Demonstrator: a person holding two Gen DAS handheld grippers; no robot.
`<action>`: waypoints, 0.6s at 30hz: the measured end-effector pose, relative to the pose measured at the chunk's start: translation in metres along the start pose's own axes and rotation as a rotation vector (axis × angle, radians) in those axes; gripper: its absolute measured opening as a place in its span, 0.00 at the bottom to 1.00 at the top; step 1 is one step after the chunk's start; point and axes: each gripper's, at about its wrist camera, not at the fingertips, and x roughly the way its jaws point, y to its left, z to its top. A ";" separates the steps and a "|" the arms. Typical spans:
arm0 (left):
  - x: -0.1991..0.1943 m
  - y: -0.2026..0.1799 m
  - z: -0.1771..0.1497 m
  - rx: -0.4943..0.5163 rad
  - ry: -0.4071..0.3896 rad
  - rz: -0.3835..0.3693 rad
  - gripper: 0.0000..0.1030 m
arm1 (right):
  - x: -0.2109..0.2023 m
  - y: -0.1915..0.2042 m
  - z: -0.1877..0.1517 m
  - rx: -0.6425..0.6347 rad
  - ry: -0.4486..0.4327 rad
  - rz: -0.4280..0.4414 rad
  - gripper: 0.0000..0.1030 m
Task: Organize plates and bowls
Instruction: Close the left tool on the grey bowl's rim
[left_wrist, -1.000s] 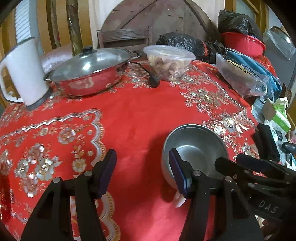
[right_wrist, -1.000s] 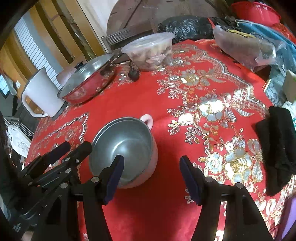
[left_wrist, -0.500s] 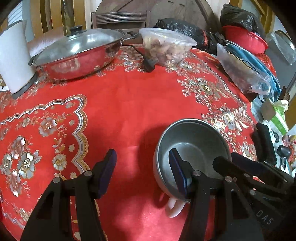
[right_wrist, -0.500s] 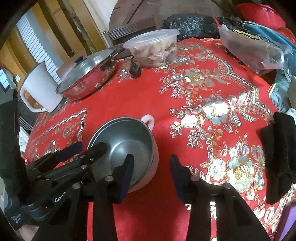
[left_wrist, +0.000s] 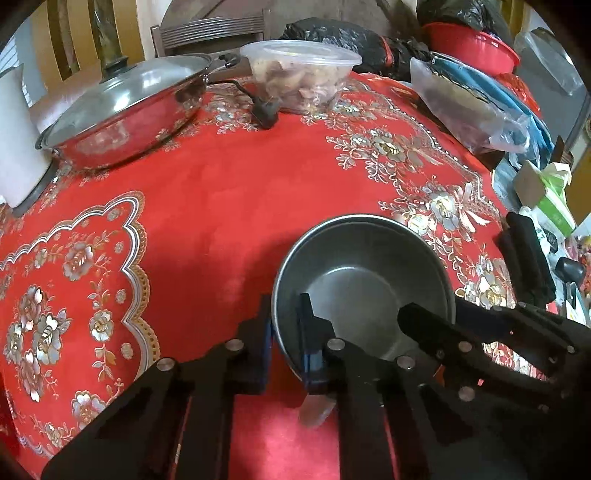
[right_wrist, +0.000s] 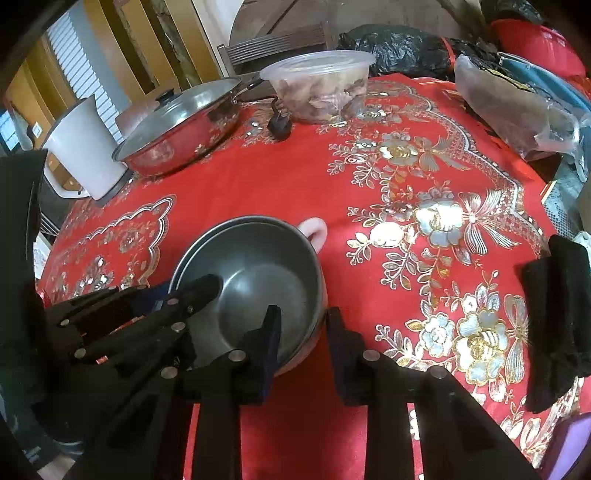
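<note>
A steel-lined bowl (left_wrist: 369, 288) with a pink outer wall and pink loop handles (right_wrist: 314, 229) sits on the red floral tablecloth (left_wrist: 221, 206). My left gripper (left_wrist: 286, 332) is shut on the bowl's left rim, one finger inside and one outside. In the right wrist view my right gripper (right_wrist: 304, 332) grips the same bowl (right_wrist: 258, 277) at its near right wall, with its left finger inside and its right finger against the pink outside. A second rim edge shows along the bowl's far side. The left gripper's fingers (right_wrist: 199, 291) reach in from the left.
At the back stand a lidded steel wok (left_wrist: 125, 110), a white kettle (left_wrist: 14, 140), a clear food tub (left_wrist: 299, 74) and a black plug (left_wrist: 266, 114). Plastic bags (left_wrist: 472, 107), a tissue box (left_wrist: 550, 199) and a black cloth (right_wrist: 557, 314) crowd the right edge.
Both grippers have narrowed from wide open onto the bowl's rim, the left from the left side and the right from the near right. The cameras moved closer to the bowl.
</note>
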 end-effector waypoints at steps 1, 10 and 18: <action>0.000 0.000 0.000 0.000 0.002 0.001 0.09 | -0.001 0.000 -0.001 -0.002 0.000 0.000 0.25; -0.003 0.008 -0.007 -0.035 0.036 -0.005 0.08 | -0.009 0.010 -0.006 -0.020 -0.002 0.009 0.25; -0.030 0.025 -0.019 -0.069 0.020 0.003 0.08 | -0.021 0.036 -0.014 -0.065 -0.004 0.025 0.25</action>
